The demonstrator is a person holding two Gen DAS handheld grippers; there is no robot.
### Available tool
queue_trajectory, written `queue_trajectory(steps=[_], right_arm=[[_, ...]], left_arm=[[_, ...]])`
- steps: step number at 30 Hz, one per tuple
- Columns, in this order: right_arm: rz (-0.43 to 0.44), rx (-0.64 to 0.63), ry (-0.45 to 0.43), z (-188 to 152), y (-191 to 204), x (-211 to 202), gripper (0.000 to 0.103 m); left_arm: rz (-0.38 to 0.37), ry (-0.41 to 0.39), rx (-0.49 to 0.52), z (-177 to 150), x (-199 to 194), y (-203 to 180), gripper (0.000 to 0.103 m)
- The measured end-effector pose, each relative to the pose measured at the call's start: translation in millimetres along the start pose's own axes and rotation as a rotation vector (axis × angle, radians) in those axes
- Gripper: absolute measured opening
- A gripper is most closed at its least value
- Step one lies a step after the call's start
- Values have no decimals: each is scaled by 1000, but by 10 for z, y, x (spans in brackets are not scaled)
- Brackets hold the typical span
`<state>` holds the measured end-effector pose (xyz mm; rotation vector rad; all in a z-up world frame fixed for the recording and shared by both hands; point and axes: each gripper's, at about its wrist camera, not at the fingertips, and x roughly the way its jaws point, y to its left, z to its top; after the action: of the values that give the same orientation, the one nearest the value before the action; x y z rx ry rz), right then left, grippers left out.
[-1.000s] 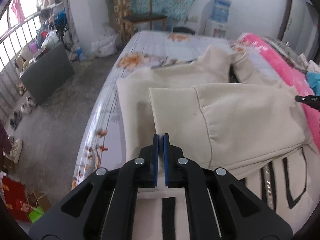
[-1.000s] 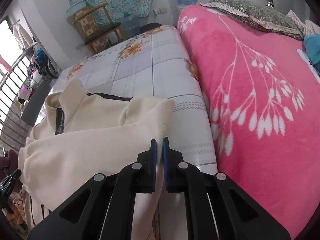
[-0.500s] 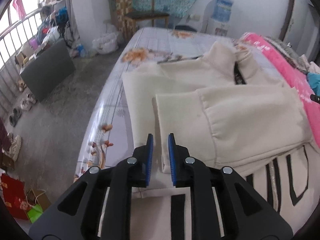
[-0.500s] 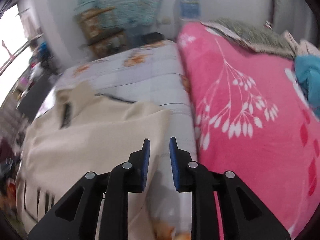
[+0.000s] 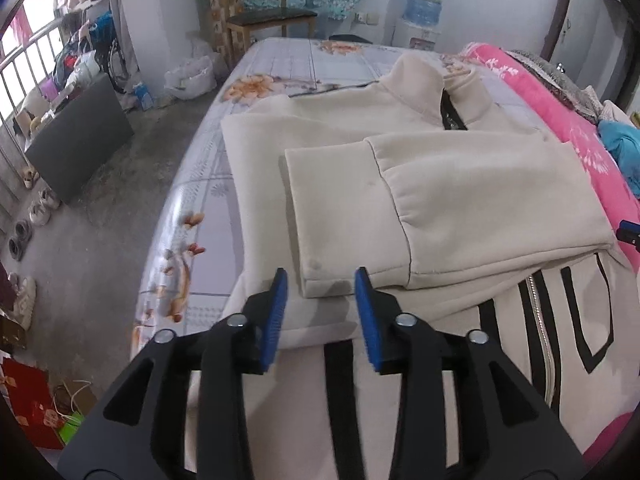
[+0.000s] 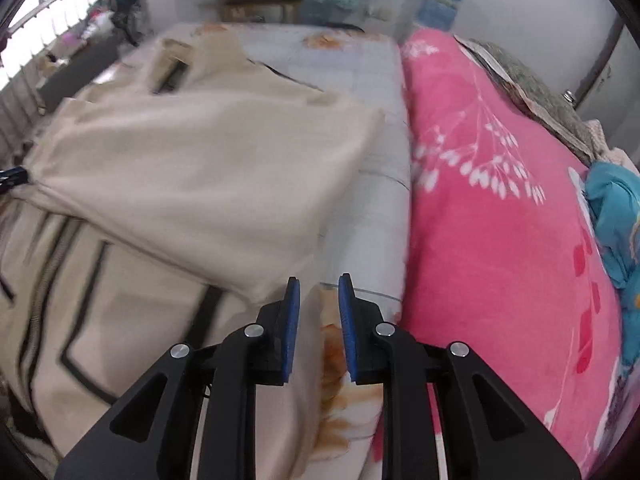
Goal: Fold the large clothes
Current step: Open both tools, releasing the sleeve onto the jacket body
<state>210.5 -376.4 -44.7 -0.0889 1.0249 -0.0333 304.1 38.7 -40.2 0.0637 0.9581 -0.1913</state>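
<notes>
The left tool (image 5: 320, 284), which was pinching the cuff a second ago, is now gaping wide and gripping nothing, hanging just short of the folded cream fleece sleeve (image 5: 436, 208). The right tool (image 6: 319, 292) is likewise parting, half open and empty, so the sleeve fold is apparently finishing. The cream zip-up jacket with black stripes (image 5: 340, 128) is lying flat on the floral bed sheet (image 5: 280, 60). Only the right view is showing the pink blanket (image 6: 500, 208) fully; only the left is showing the wooden chair (image 5: 268, 16) sharply.
</notes>
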Motion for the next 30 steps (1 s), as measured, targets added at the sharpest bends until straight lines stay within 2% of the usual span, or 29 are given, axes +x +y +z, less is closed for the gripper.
queue_trajectory(steps=[2,3,4,5,6,7,8,9,13,17,20,21,23,24,26,30], right_arm=[[-1,-38,3,-35,101,-21,24],[0,-69,20,-57,170,15,32],[-12,-94,38,-83,227,70,35],[-30,-115,54,-92,261,132,35],[-85,-150,77,-128,293,221,36],[-88,-145,73,-132,281,237,35],[-83,-124,70,-128,253,222,29],[-81,-71,60,-111,157,187,27],[-13,53,57,-153,-94,189,27],[-25,72,52,-193,-57,67,33],[-32,120,19,-271,-33,-175,43],[-32,133,-3,-312,11,-304,46],[-22,144,-39,-380,109,-488,57],[-1,149,-61,-450,198,-601,63],[51,157,-93,-622,422,-764,74],[148,173,-98,-915,834,-774,80]], left_arm=[[11,-1,14,-18,-6,-11,38],[11,7,10,-19,17,-21,38],[7,16,7,-23,48,-37,38],[5,21,7,-27,64,-53,38],[9,25,12,-38,96,-83,38],[13,27,18,-44,117,-98,38],[16,28,24,-50,127,-118,38],[19,26,30,-60,131,-136,38],[18,24,46,-94,139,-159,38],[6,21,38,-104,40,-108,38],[9,2,51,-153,-129,-90,39],[10,-4,62,-192,-218,-92,41],[8,-17,81,-267,-362,-118,53],[6,-25,96,-333,-457,-145,56],[-3,-31,116,-484,-609,-221,70],[5,3,167,-811,-725,-436,82]])
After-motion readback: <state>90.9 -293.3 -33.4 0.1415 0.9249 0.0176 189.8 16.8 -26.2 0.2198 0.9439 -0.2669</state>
